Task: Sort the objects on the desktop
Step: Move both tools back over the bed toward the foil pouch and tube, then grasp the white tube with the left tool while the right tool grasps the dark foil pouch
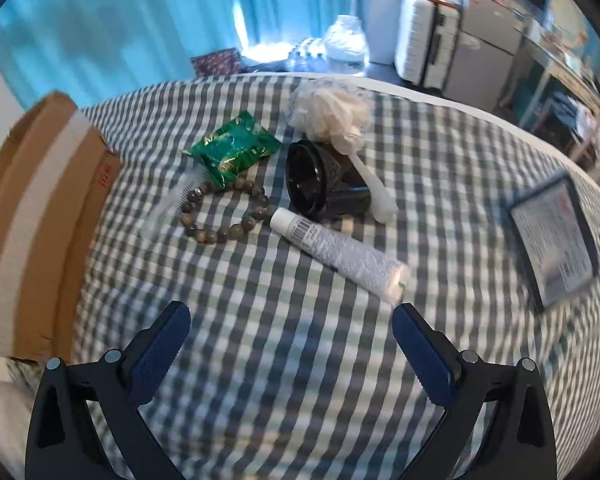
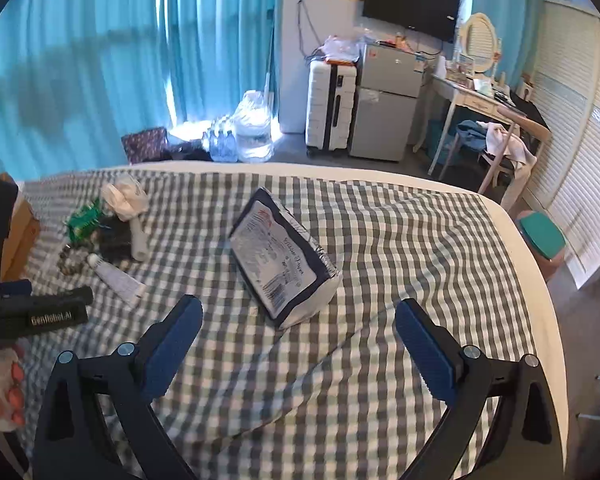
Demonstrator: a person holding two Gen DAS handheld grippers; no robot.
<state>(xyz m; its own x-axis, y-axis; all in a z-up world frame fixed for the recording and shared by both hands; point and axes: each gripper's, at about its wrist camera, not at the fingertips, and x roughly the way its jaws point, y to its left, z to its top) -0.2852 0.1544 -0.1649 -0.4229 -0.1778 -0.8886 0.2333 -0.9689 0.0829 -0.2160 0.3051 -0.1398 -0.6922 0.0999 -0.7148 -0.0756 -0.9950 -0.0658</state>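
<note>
A cluster lies on the checked bedspread [image 1: 284,360] ahead of my open, empty left gripper [image 1: 292,332]: a white tube [image 1: 340,254], a bead bracelet [image 1: 226,212], a green snack packet [image 1: 234,150], a clear comb [image 1: 172,204], a black cup on its side [image 1: 320,178] and a white mesh bath sponge with a handle [image 1: 336,116]. A tissue pack [image 2: 284,258] lies just ahead of my open, empty right gripper [image 2: 300,328]; it also shows at the right of the left wrist view [image 1: 554,236]. The cluster shows small at the left of the right wrist view [image 2: 104,236].
A cardboard box [image 1: 40,216] stands at the left edge of the bed. The left gripper's body and the hand holding it [image 2: 4,384] show at the left of the right wrist view. Beyond the bed are curtains, water bottles [image 2: 252,128], a suitcase [image 2: 332,108], a fridge and a desk.
</note>
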